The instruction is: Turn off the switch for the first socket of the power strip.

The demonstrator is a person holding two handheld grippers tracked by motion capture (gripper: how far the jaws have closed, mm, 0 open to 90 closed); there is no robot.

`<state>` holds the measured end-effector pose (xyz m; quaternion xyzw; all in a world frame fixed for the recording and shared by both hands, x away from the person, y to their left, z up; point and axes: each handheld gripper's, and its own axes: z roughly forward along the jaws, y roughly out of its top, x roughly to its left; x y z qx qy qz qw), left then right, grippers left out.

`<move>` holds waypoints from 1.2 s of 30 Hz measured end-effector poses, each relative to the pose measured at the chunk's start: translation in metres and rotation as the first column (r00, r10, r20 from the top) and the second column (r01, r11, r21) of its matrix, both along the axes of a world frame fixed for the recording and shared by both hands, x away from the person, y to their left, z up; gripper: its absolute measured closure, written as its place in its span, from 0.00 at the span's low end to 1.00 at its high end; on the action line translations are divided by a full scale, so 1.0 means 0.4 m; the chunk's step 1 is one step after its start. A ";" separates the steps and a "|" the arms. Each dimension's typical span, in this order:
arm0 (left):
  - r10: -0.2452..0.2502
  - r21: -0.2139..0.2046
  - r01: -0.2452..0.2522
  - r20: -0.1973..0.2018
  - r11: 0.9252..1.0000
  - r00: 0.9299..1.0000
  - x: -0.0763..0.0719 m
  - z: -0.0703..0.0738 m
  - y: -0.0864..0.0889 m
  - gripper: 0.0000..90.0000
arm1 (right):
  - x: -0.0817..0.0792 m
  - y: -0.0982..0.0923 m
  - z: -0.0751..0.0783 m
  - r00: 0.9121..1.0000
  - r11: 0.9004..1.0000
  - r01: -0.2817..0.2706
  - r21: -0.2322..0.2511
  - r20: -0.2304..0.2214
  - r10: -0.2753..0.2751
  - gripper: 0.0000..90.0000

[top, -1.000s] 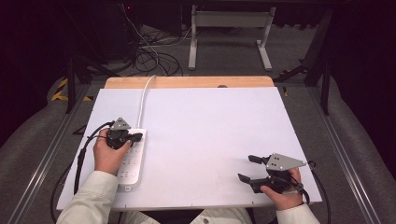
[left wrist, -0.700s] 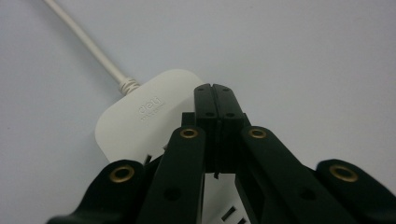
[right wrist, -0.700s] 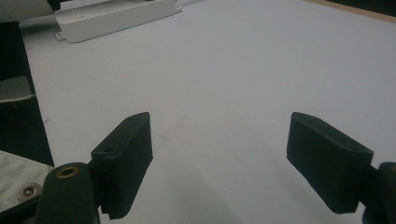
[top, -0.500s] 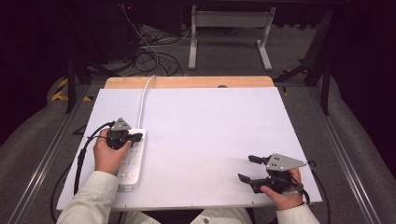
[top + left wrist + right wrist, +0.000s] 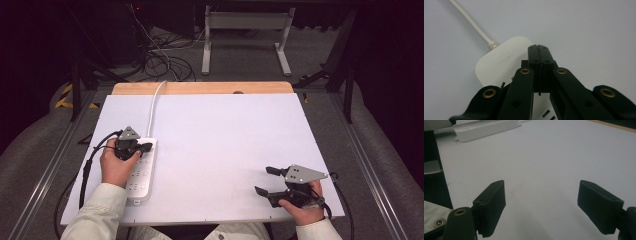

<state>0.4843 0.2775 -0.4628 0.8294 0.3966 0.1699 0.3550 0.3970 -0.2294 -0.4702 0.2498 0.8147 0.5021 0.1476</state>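
High view showed my left gripper pressed together over the power strip, my right gripper spread, idle; pressing its switch seemed next.

power strip white | claws black | table white, wood edge

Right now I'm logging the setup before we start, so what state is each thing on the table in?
Power strip: lying flat at the table's left side, nothing visibly plugged in, its white cord running off the far edge.
Left tool: shut, holding nothing, over the strip's cord end.
Right tool: open, holding nothing, above bare table near the right front.
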 end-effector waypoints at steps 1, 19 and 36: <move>0.001 0.000 -0.001 -0.001 1.000 1.000 0.000 0.000 0.000 1.00 | 0.000 0.000 0.000 1.000 1.000 0.000 -0.001 0.000 0.000 0.26; 0.036 0.001 -0.036 -0.031 0.999 0.999 -0.002 0.004 -0.004 1.00 | 0.000 0.003 -0.001 1.000 1.000 0.003 -0.003 -0.005 -0.003 0.25; 0.005 -0.055 0.001 0.102 0.998 0.995 -0.056 0.085 -0.004 1.00 | 0.001 -0.001 -0.002 1.000 1.000 0.006 0.003 -0.001 -0.006 0.25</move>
